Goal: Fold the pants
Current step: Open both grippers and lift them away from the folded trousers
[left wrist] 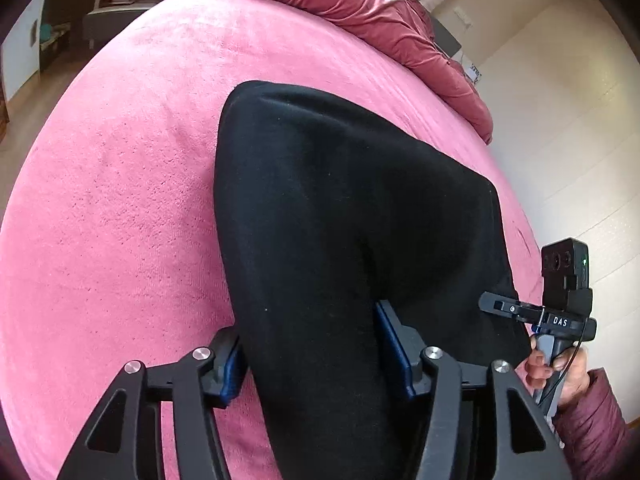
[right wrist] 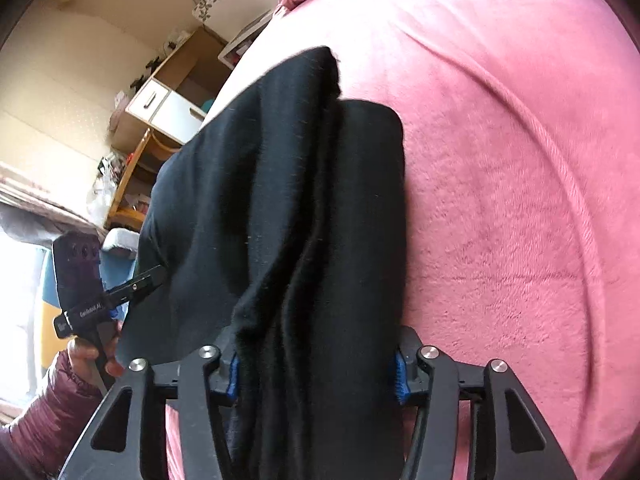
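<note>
Black pants [left wrist: 340, 216] lie folded over on a pink bed cover [left wrist: 120, 200]. In the left wrist view my left gripper [left wrist: 316, 352] has its blue-padded fingers on either side of a thick bundle of the black fabric and is shut on it. In the right wrist view my right gripper [right wrist: 316, 372] is likewise shut on a bunched edge of the pants [right wrist: 288, 184], lifted off the cover [right wrist: 500, 200]. Each gripper shows in the other's view, the right one [left wrist: 500, 304] and the left one [right wrist: 152, 276], at the pants' edge.
A crumpled dark pink duvet [left wrist: 380, 20] lies along the far side of the bed. Beyond the bed's edge stand a wooden cabinet with white drawers [right wrist: 168, 100] and cluttered shelves [right wrist: 128, 184]. A pale wall [left wrist: 560, 120] is to the right.
</note>
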### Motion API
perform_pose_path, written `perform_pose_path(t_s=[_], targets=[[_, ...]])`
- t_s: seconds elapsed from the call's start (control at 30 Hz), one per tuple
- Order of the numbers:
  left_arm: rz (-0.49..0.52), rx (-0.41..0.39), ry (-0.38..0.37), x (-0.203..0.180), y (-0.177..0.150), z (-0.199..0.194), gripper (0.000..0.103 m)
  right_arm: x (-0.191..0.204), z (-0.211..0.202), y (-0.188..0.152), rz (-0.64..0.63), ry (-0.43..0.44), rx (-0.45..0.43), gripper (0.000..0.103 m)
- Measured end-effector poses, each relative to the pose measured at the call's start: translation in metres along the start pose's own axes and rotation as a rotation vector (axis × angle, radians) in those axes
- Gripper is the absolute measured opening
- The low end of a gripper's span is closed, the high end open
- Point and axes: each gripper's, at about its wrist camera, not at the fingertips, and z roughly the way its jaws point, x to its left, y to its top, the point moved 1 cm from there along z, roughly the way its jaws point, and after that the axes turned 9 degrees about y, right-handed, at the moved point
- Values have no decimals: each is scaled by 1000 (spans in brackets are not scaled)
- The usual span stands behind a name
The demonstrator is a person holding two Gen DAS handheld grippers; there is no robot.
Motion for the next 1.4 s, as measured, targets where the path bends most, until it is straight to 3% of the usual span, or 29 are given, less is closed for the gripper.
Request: perform_pose_path(t_s=[0.13,0.3,0.43,0.53,0.7,0.77,0.87,1.0,1.4], targets=[[-35,-32,44,-7,0,-7,67,2,-2,-4,4,3,-23,58],[-50,-77,166,-17,-6,-25,67,21,-10,-3,-12,-101,-27,72],[-24,-161,298,-33,-19,-44,66,39,-20,-6,-51,-209,-64,74],[-13,-217,338,-44,-35,-55,66,56,-32,-10,-106,-246,-107,74],[-29,-247,380,-50,-57,-60,67,64,-44,-26,-135,-298,-116,75],[3,-225,418,-54,-58,-54,67,62,-46,-33,-137,-339,-115,75],[19,-203,430,-58,-59,-47,67,52,-46,-41,-134,-422,-115,77],[-1,-225,417,-62,-63,-58,67,36,-55,-48,-63,-402,-161,78],[-22,-364,398,-74,-110,-126,67,102,-90,-96,-116,-471,-315,82]])
